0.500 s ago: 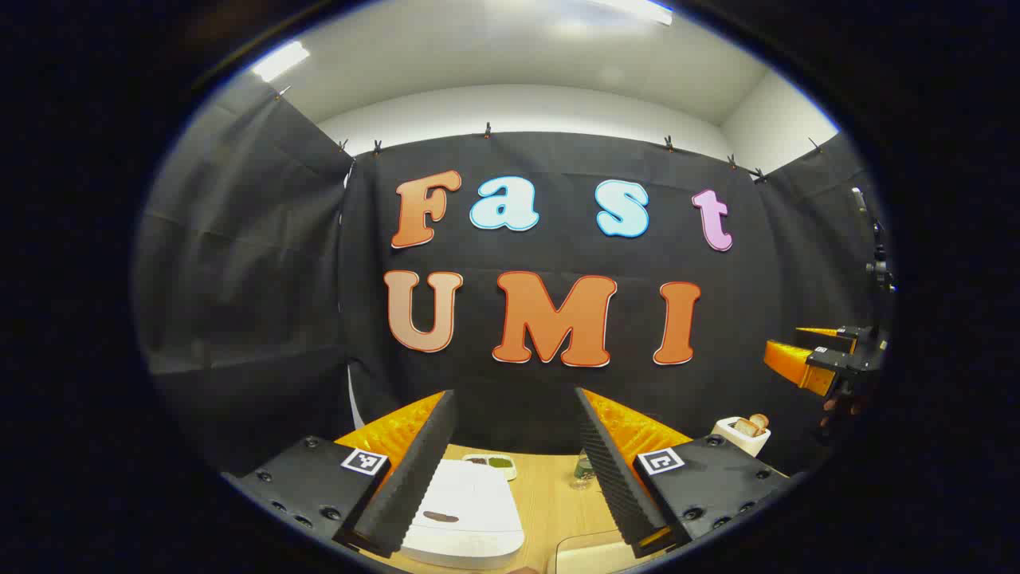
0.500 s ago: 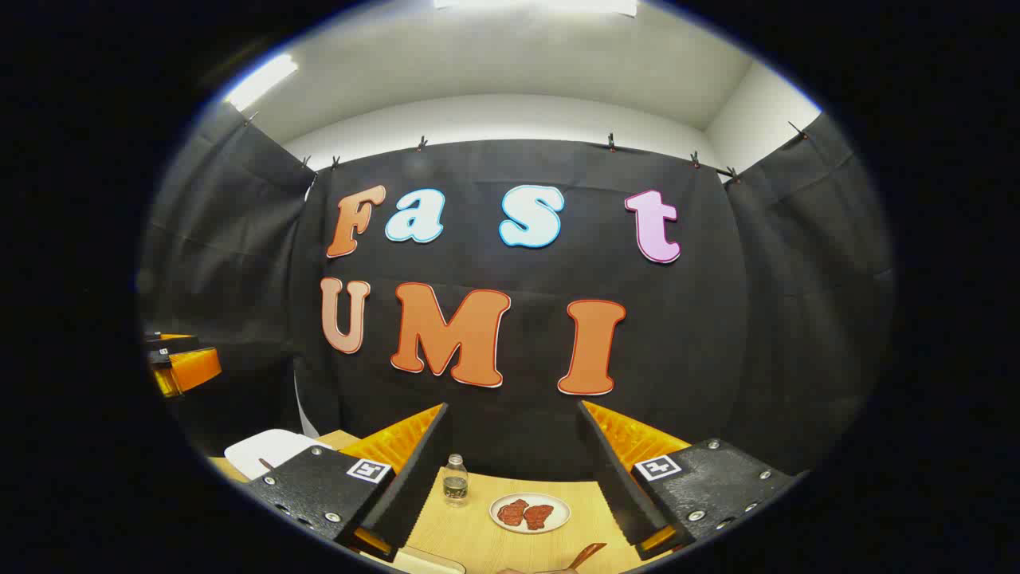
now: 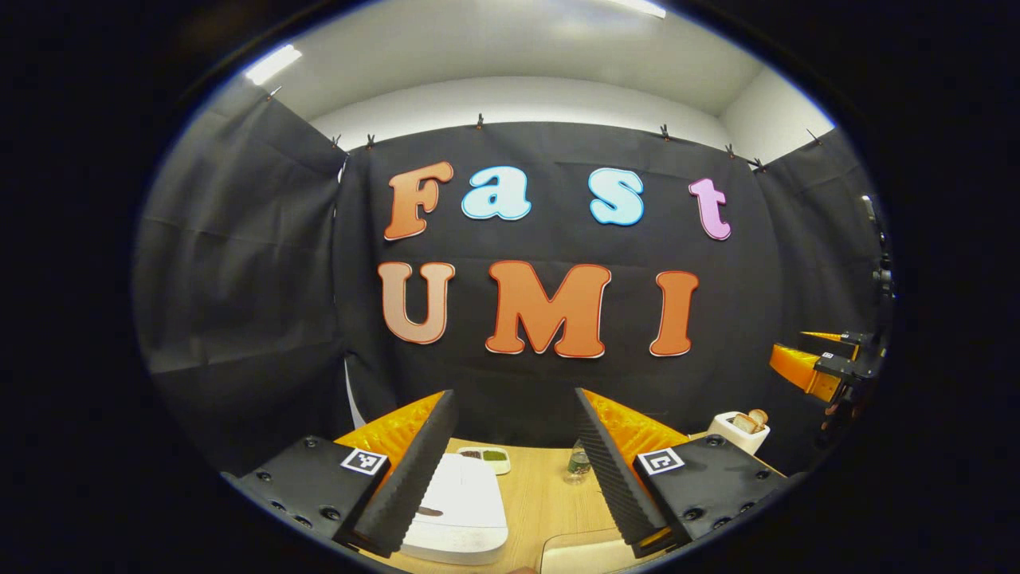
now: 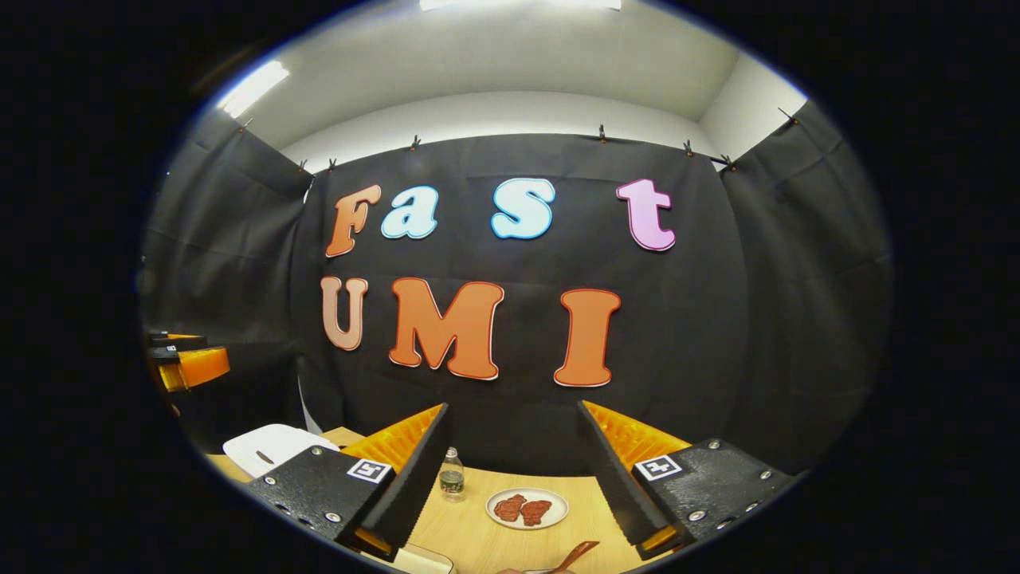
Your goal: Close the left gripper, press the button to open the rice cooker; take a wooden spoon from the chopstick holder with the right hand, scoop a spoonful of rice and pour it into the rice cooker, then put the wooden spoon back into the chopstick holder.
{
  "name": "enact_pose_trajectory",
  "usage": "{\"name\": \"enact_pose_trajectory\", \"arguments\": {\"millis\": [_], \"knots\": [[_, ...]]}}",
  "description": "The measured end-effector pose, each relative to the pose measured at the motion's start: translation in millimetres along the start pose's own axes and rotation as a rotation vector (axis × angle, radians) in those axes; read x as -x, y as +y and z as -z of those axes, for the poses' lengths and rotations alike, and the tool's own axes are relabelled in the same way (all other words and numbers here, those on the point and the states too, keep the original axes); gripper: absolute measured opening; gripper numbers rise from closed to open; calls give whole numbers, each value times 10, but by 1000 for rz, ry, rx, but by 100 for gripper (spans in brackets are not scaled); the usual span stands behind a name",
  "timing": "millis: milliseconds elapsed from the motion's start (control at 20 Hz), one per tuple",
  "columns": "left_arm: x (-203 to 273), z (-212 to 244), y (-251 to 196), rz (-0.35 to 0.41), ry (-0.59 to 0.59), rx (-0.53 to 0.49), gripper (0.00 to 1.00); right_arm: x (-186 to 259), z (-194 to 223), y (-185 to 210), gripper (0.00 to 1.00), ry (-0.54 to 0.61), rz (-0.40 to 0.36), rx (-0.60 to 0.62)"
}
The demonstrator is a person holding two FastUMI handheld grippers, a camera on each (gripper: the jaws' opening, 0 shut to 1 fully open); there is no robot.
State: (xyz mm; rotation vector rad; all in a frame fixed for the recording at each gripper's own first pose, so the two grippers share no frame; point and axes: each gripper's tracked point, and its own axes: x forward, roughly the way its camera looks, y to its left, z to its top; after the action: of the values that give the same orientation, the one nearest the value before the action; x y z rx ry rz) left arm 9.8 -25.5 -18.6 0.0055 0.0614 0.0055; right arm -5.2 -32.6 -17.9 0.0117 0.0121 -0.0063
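Note:
The white rice cooker [image 3: 460, 510] sits lid down on the wooden table [image 3: 542, 494], just beyond my left gripper [image 3: 515, 396], which is open and holds nothing. The cooker [image 4: 269, 449] also lies far left in the right gripper view. A white holder [image 3: 739, 431] with brown pieces sticking out of its top stands at the right. A brown wooden spoon tip [image 4: 579, 550] pokes in at the bottom edge below my right gripper [image 4: 514, 408], which is open with nothing between its fingers. Each gripper hangs above the table.
A small bottle [image 4: 452, 475] and a plate of red meat [image 4: 527, 508] sit mid-table. A small dish [image 3: 484, 456] lies behind the cooker. A cream-coloured object [image 3: 582, 552] is at the near edge. The other gripper [image 3: 821, 365] hangs at the right.
Both views have tipped slightly downward, showing a little more of the table. The fingers of both grippers stay as far apart as before.

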Motion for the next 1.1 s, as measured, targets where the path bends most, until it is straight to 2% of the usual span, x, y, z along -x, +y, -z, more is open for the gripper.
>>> {"name": "enact_pose_trajectory", "arguments": {"millis": [50, 100, 250, 350, 400, 500, 750, 950, 1100], "knots": [[2, 6, -15, 3, 2, -5, 96, 12, 10, -27, 95, 2, 4, -1], [-10, 7, -55, 8, 7, -9, 100, 19, 31, -46, 96, 5, 4, -5], [-44, 34, -174, 31, 12, -13, 100, 15, 94, -115, 95, 18, 21, -13], [-54, 25, -225, 41, 11, -22, 98, 32, 117, -128, 95, 21, 22, -18], [-53, 9, -239, 43, 10, -28, 96, 29, 116, -128, 99, 22, 23, -19], [-48, 9, -257, 46, 5, -33, 98, 17, 132, -119, 95, 22, 18, -21], [-29, -11, -126, 0, 3, -50, 97, -14, 142, -7, 95, 35, -15, -42], [-8, -5, 65, -43, 14, -58, 100, -20, 110, 7, 96, 25, -15, -25], [-35, 14, 195, -70, 26, -60, 98, -1, 160, 50, 96, 37, -21, -21]]}}
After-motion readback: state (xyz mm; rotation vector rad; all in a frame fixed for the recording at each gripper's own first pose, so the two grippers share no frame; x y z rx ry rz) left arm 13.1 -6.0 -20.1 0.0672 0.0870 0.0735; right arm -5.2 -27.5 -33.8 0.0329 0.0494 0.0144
